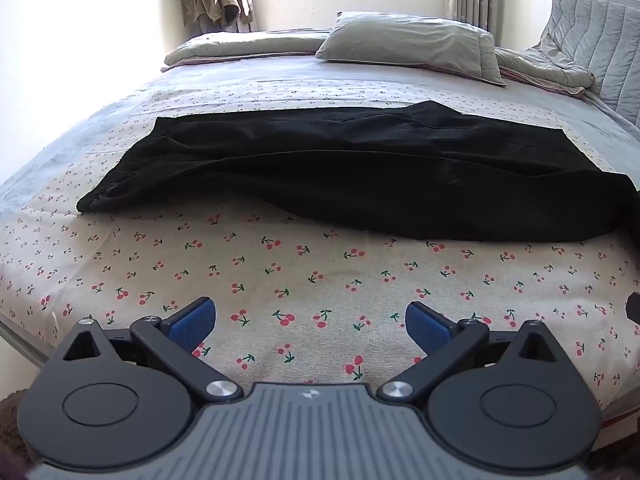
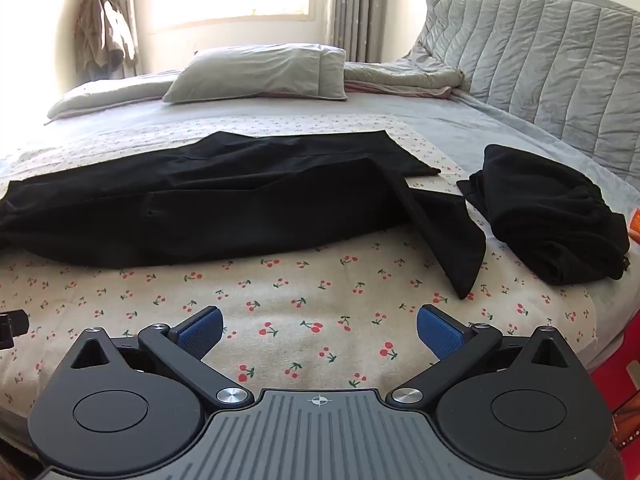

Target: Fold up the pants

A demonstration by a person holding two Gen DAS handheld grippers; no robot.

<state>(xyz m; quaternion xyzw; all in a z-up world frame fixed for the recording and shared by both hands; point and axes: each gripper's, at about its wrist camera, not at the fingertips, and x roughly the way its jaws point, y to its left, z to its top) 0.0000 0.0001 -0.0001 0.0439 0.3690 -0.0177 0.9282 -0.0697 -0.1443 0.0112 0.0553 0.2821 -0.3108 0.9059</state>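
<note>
**Pants laid out, both grippers released and clear**

Nearest the lens we find the left gripper point(image 1: 310, 326) with its blue pads point(image 1: 192, 320) spread wide and nothing between them; it hangs over bare cherry-print sheet point(image 1: 280, 264). We find the right gripper point(image 2: 320, 330) the same: jaws fully apart, empty, over the sheet.

We note the pants point(image 2: 208, 208) lying lengthwise across the bed, beyond both grippers and touched by neither. They look spread roughly flat, one leg over the other, which we judge suits a fold along the length. At the right end one leg end point(image 2: 444, 236) splays toward us, off the main line; we judge it needs straightening first.

A second dark bundle point(image 2: 548, 216) sits just right of the pants, apart from them, apparently set aside. Pillow point(image 2: 260, 70) and quilt lie well behind, clear of the work.

We judge folding has not begun.
</note>
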